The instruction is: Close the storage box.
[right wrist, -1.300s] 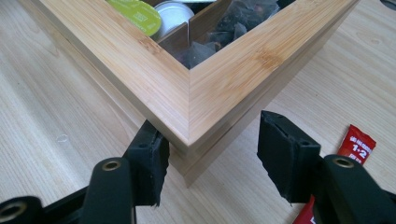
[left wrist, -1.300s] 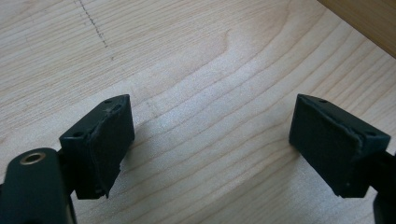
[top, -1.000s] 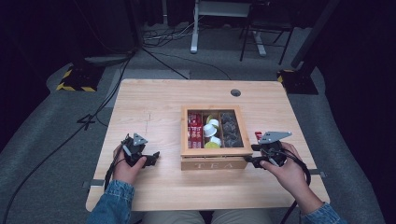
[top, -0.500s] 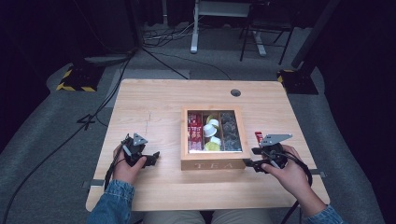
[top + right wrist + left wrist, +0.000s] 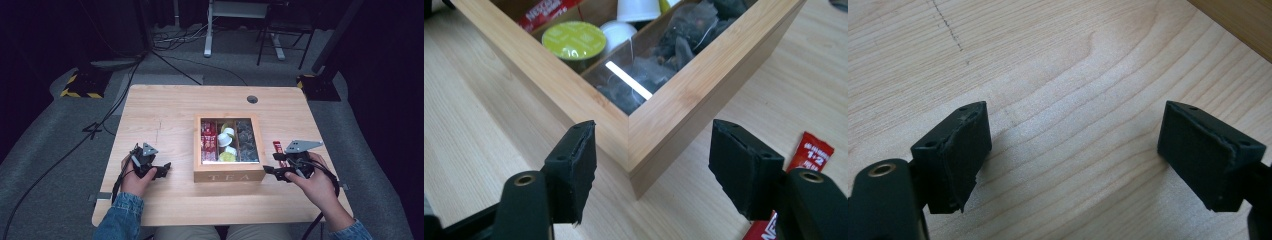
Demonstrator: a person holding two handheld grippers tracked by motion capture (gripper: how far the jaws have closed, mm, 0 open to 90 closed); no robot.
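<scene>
Tea box (image 5: 684,95) corner between right gripper (image 5: 651,165) jaws, just opened, untouched; left gripper (image 5: 1073,155) jaws apart.

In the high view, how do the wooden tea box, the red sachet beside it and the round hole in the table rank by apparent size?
1. Wooden tea box, clearly the largest.
2. Red sachet and round hole: both small and look about alike; the sachet is partly hidden by the right claw, so no ranking between them.

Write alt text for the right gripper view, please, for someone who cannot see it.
The right hand-held gripper stands open, its two black jaws either side of a corner of a wooden tea box on a pale wooden table. Pods and dark tea bags fill the box; a red sachet lies beside it.
</scene>
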